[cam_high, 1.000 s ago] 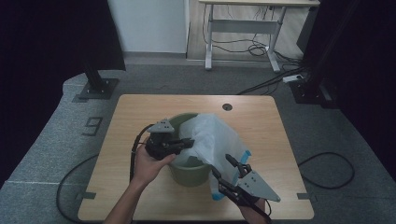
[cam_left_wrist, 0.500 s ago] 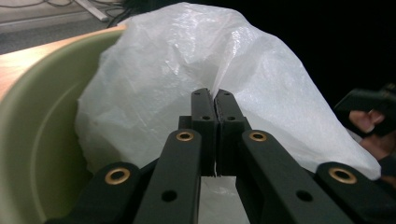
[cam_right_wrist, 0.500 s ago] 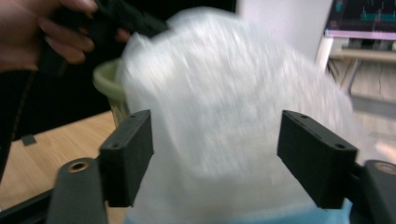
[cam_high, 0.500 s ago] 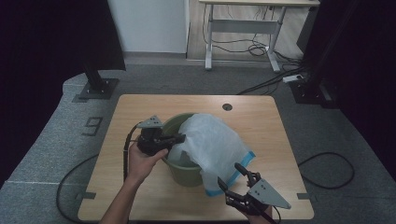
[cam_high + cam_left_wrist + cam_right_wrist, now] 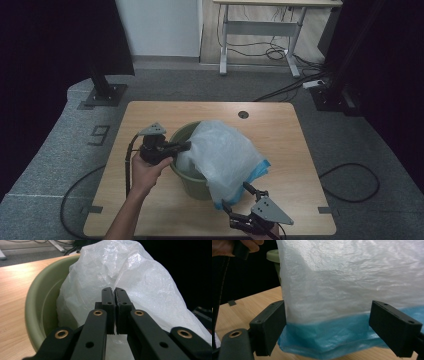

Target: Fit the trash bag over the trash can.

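On the wooden desk [image 5: 150, 210] stood a green bucket [image 5: 187, 180], and a white plastic bag with a blue hem [image 5: 225, 155] was draped over its far and right side, the hem spilling onto the desk beside the bucket; from the high view the whole layout was plain, with the left tool [image 5: 185, 146] reaching level to the bucket's left rim where the bag began, and the right tool [image 5: 245, 197] low near the desk's front edge, just beside the blue hem; the left gripper view gave what the high view could not, namely that the left tool [image 5: 115, 293] had its jaws pressed together with a thin fold of the white film pinched between them, the bucket's rim [image 5: 30, 305] curving away to one side and the bag [image 5: 140, 280] swelling up behind; the right gripper view showed the bag's lower part close up, the white film [image 5: 352, 277] passing into the blue hem [image 5: 329, 335] that lay crumpled on the desk [image 5: 239, 312]; there the right tool [image 5: 328, 323] stood wide, its jaws having just been opening, with the hem lying between them; the pad at the picture's left sat at the bag's edge, whether touching I could not tell; the other stood clear of it.
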`<state>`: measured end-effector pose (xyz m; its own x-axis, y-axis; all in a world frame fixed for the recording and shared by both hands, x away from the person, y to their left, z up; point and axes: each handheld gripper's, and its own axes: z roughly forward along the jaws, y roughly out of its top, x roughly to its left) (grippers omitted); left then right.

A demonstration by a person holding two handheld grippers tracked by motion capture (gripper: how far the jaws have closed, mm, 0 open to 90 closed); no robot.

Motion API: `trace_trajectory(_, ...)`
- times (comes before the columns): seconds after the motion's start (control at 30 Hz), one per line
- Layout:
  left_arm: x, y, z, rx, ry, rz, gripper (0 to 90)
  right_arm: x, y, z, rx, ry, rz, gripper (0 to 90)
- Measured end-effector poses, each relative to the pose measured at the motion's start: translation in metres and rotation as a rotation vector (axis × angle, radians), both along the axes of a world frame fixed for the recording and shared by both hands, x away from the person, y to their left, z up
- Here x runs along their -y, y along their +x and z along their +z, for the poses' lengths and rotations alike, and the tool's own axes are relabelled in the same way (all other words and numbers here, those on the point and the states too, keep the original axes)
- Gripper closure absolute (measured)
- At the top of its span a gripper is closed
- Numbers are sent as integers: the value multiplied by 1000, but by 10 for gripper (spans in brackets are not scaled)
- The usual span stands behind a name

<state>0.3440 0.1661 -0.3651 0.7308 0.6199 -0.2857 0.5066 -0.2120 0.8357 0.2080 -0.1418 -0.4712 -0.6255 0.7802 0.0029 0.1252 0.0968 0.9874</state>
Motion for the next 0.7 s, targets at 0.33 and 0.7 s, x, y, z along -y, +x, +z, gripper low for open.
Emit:
trace_trajectory(0.33,-5,1,-1,-11,-11,-8,858,-17,10,0,4,-12,-63,186)
trace_trajectory(0.7,-4,0,0,-15,-13,-21,863,-13,8,4,49,-5,-124,738)
